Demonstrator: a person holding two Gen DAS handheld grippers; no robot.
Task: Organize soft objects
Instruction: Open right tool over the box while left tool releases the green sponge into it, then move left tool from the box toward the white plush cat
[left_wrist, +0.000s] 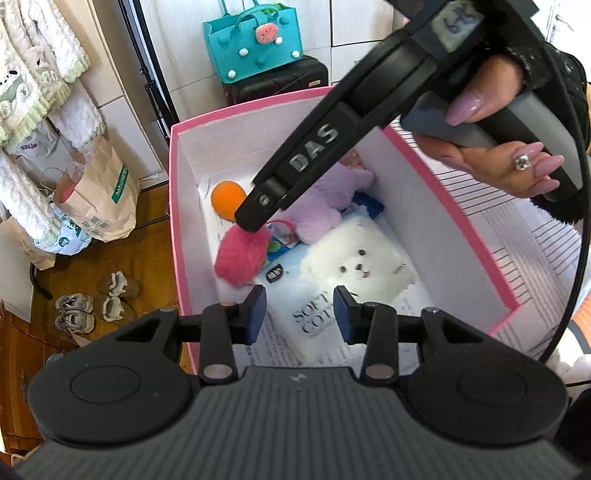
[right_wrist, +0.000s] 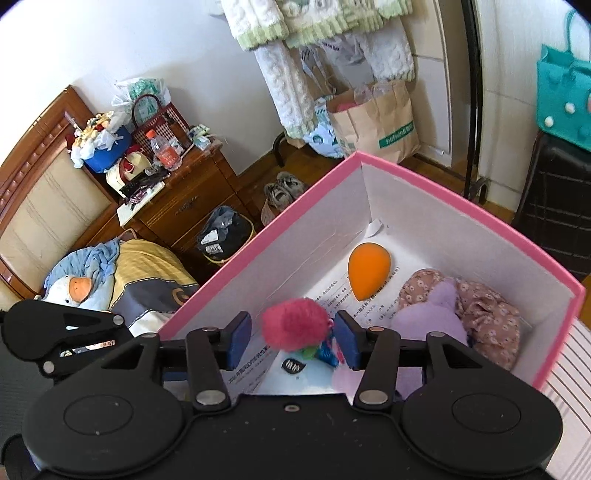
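right jaws (right_wrist: 293, 341) spread, fluffy magenta pompom (right_wrist: 295, 325) lying loose between them, not pinched | pompom inside pink-rimmed white cardboard box (right_wrist: 461, 210), beside orange teardrop sponge (right_wrist: 369, 271) | left jaws (left_wrist: 299, 314) apart, empty, farther off, over white plush dog (left_wrist: 354, 258)

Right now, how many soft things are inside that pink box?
5 that I can see: orange sponge at the far end, pink pompom by the left wall, purple plush and floral cloth on the right, white plush nearest. Others may be hidden underneath.
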